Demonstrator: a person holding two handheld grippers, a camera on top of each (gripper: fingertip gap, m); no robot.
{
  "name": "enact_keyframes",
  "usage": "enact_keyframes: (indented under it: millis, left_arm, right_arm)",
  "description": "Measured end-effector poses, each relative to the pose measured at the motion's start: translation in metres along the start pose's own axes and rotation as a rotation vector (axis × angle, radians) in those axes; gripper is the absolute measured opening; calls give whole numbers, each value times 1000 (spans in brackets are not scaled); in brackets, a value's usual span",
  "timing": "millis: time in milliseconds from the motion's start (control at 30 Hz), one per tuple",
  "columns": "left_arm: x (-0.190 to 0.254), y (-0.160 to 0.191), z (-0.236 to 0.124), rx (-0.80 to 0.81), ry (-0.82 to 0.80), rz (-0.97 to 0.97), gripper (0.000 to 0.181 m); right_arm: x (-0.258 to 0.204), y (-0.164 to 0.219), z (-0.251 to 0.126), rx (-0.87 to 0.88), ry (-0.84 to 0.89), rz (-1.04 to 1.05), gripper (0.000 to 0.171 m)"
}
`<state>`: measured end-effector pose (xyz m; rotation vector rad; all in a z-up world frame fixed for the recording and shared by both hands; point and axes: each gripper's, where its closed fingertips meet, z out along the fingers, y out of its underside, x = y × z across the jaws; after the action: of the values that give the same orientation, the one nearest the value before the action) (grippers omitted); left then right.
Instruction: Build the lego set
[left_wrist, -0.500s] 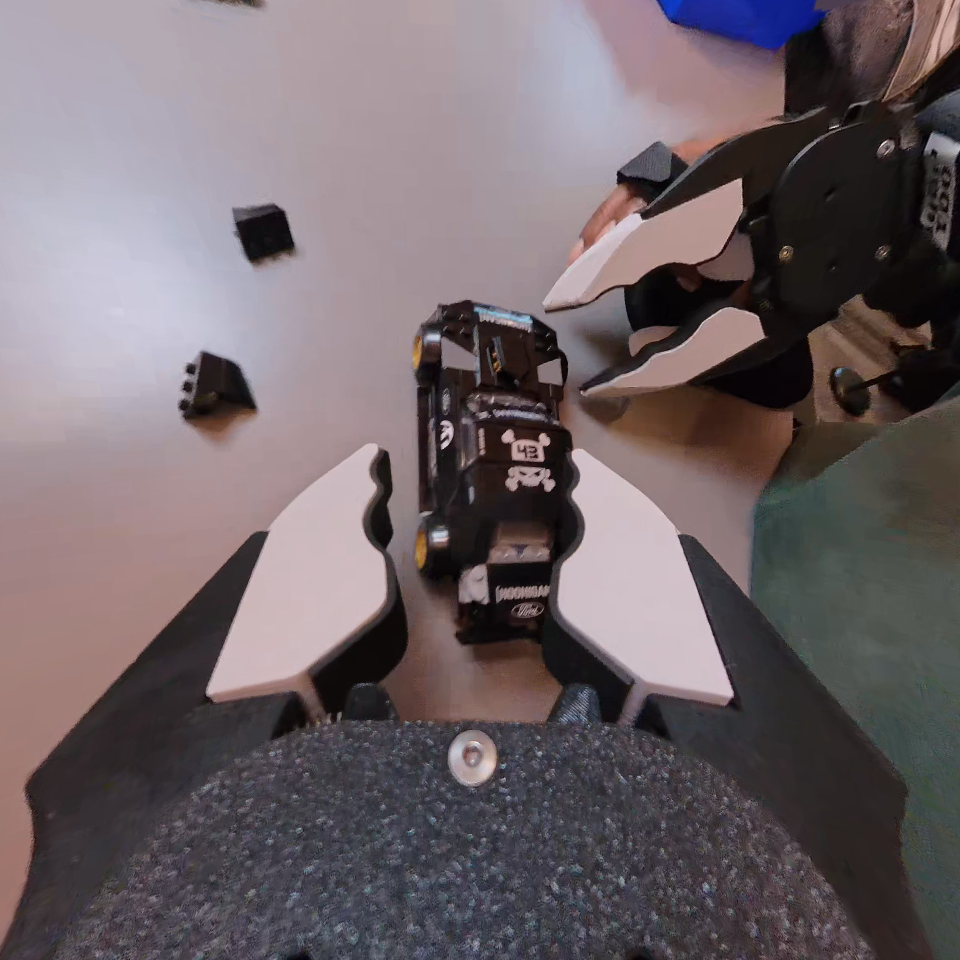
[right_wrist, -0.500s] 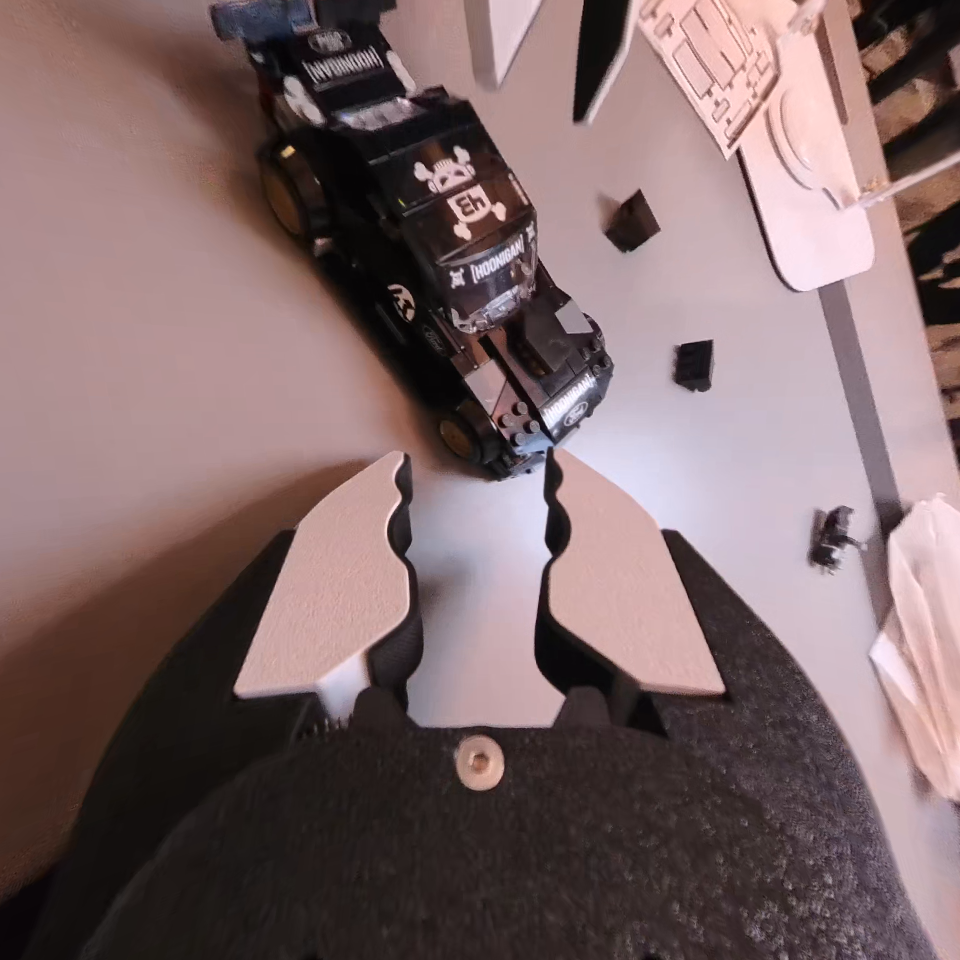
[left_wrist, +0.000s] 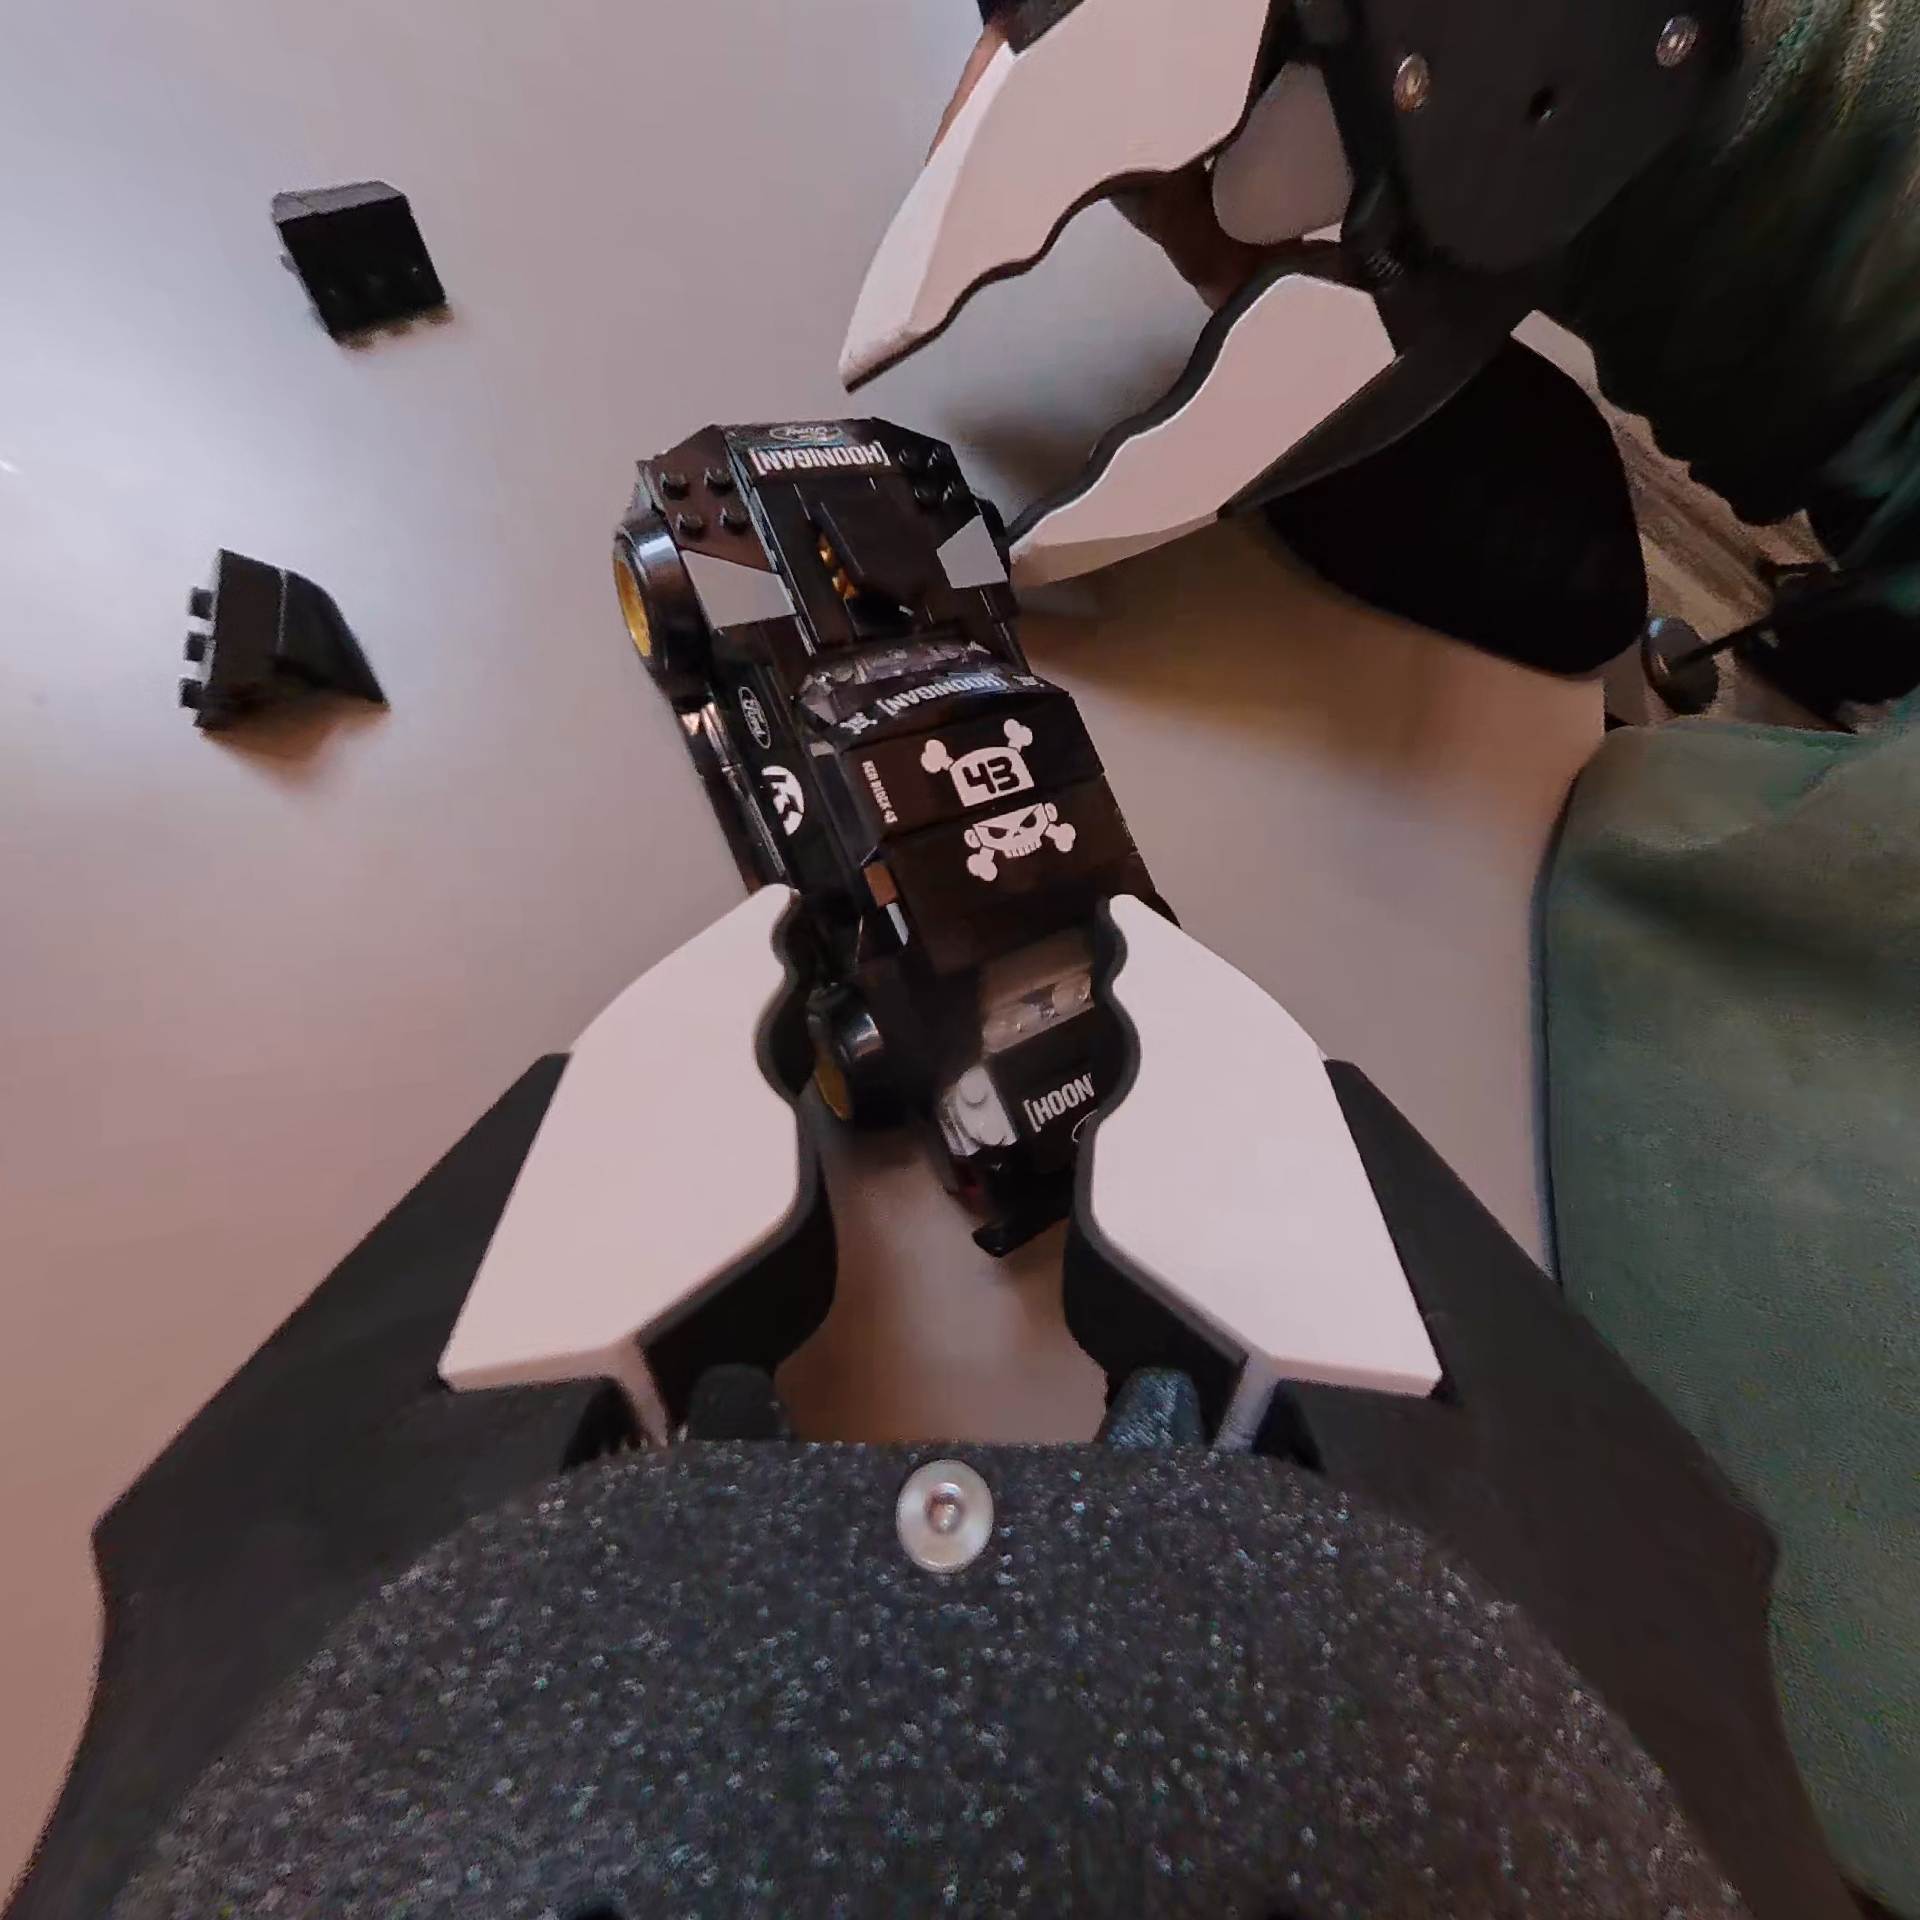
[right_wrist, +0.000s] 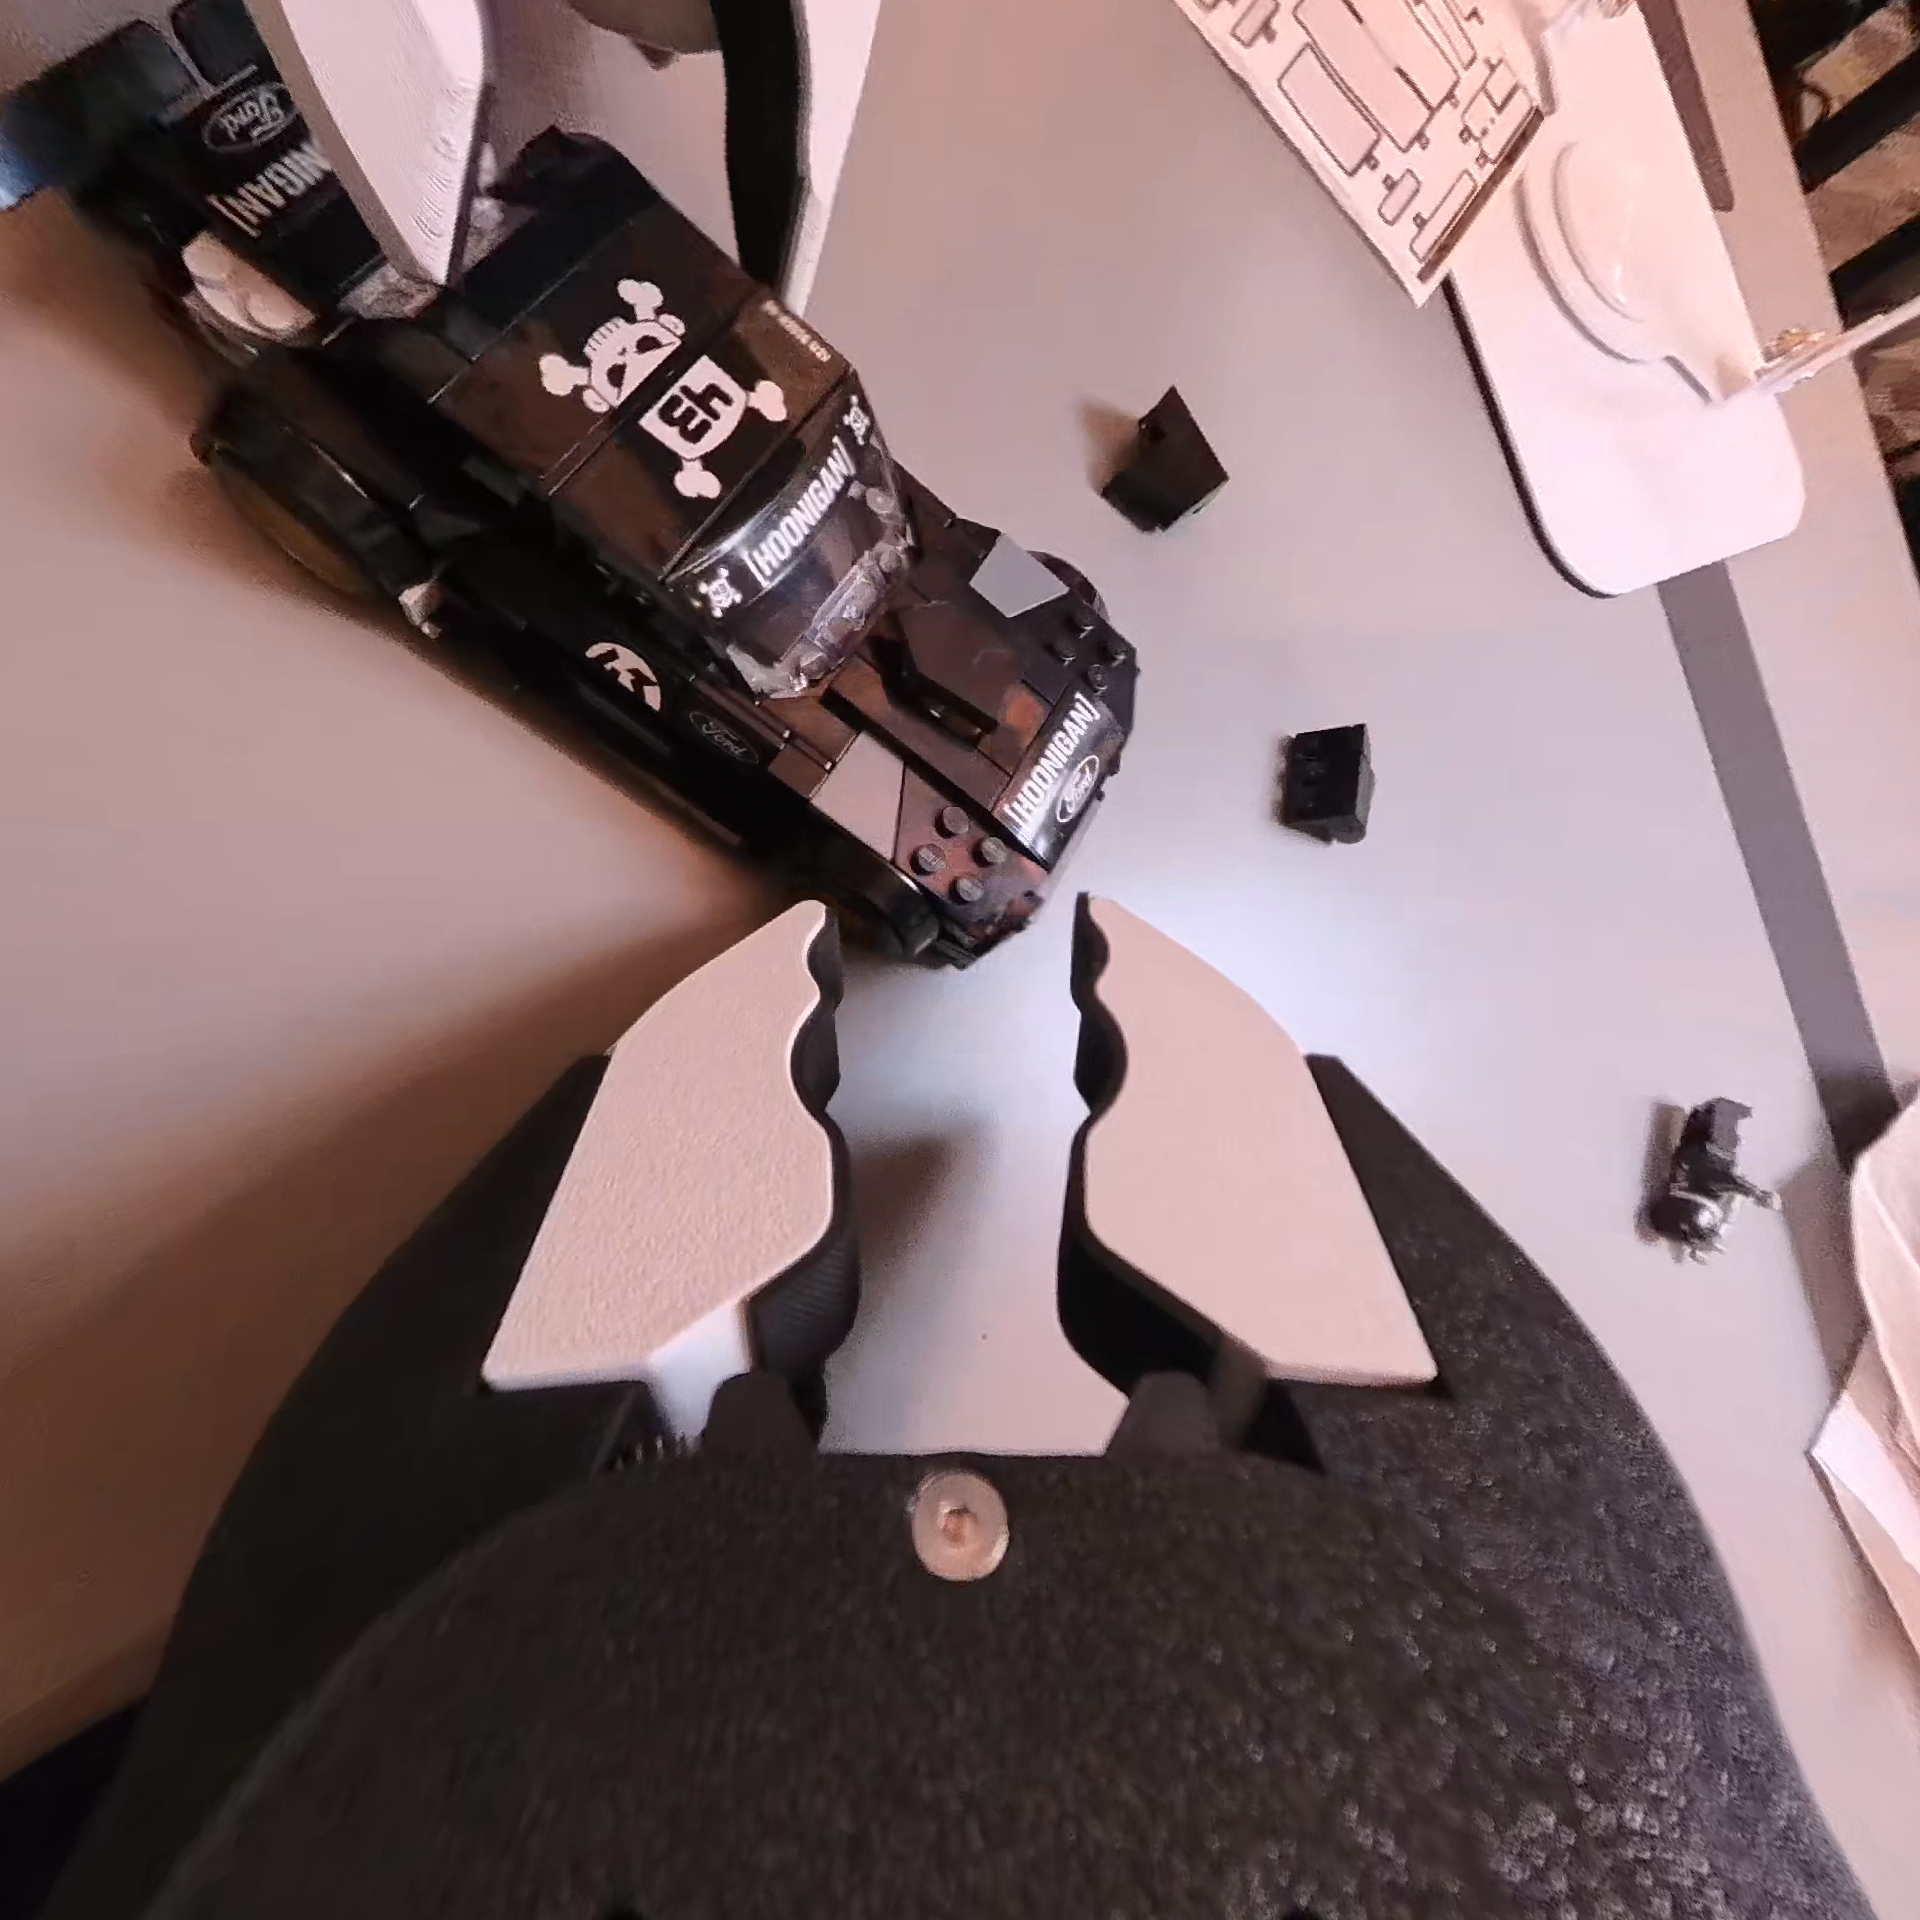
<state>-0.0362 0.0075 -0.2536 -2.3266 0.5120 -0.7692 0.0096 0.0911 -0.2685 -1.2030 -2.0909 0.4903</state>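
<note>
Left gripper (left_wrist: 940, 914) is clamped around the rear of the black lego car (left_wrist: 883, 769) on the table (left_wrist: 312, 1039), probably steadying it. Right gripper (right_wrist: 951, 920) hovers empty and spread at the hood, likely lining up with the bare studs (right_wrist: 956, 852).

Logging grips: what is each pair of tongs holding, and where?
Left tongs clamp the toy car by its rear sides. Right tongs hold nothing.
</note>
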Motion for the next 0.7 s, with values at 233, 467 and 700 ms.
enact_keyframes:
  millis: [233, 467, 700]
  left_arm:
    - [-20, -14, -27, 231, -186, -17, 50]
    - [-57, -26, -44, 391, -401, -30, 46]
    - [-62, -25, -53, 413, -501, 58, 40]
  right_arm:
    - [58, -23, -23, 206, 44, 242, 37]
    - [70, -53, 32, 147, 3, 186, 34]
    - [54, -64, 78, -60, -147, 89, 28]
